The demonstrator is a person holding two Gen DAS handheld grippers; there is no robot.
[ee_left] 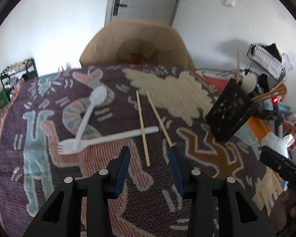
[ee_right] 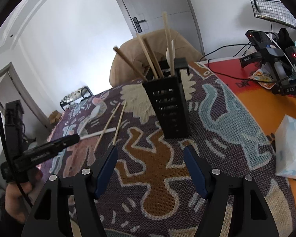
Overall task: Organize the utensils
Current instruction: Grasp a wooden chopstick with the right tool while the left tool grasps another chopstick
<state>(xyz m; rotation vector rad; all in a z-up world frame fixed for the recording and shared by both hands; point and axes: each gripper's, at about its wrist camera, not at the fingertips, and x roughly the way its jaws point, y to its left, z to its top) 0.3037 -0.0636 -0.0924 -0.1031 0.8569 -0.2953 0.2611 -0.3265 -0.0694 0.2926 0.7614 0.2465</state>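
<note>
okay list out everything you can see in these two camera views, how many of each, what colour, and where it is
Black perforated plastic utensil holder: 1, black, upright on the cloth, right of the loose utensils.
Wooden chopsticks in the holder: several, tan, leaning out of its top; exact count unclear.
White plastic spoon in the holder: 1, white, bowl up.
Loose wooden chopsticks: 2, tan, on the cloth ahead of the left gripper.
White plastic fork: 1, white, on the cloth, under one chopstick.
White plastic spoon on the cloth: 1, white, its handle across the fork.
Patterned woven cloth: 1, multicoloured, covering the table.
Tan upholstered chair: 1, behind the table.
White tissue pack: 1, right edge.
Left gripper: black, blue pads, open.
Right gripper: same, open.
</note>
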